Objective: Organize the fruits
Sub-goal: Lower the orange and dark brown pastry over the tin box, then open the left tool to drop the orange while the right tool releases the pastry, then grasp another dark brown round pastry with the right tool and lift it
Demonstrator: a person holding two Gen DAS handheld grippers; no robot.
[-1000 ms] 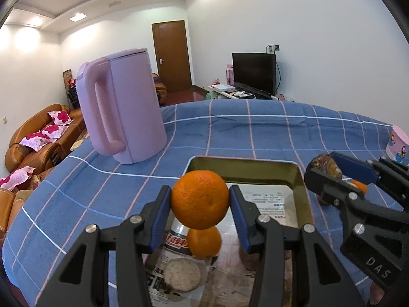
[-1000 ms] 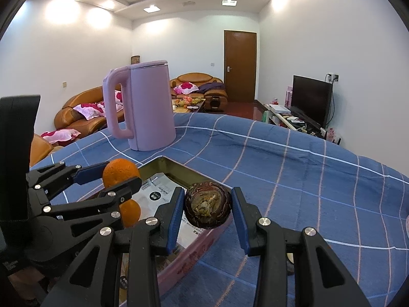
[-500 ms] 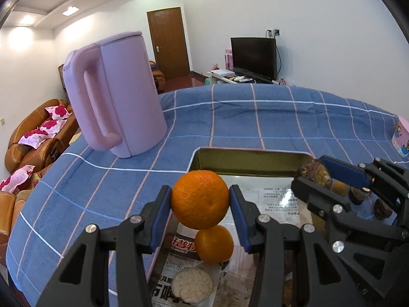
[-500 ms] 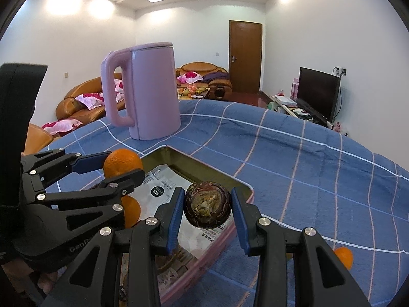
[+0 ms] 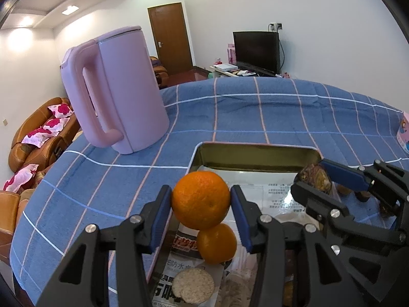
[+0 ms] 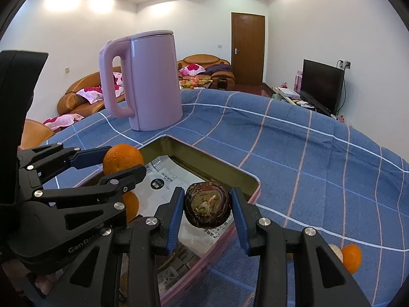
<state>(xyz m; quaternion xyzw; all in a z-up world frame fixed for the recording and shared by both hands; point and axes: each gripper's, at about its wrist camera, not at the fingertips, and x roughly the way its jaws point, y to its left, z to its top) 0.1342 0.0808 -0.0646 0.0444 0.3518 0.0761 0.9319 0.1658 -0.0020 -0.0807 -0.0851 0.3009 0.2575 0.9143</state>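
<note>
Fruit fills both grippers: the left gripper (image 5: 201, 203) has its fingers clenched on an orange (image 5: 200, 199), the right gripper (image 6: 207, 208) on a dark mottled fruit (image 6: 207, 207). Both hang above the tin tray (image 6: 217, 166), where a second orange (image 5: 216, 243) lies. At 11 o'clock stands a pink kettle (image 5: 120, 89) on the blue-checked surface (image 5: 255, 117).
</note>
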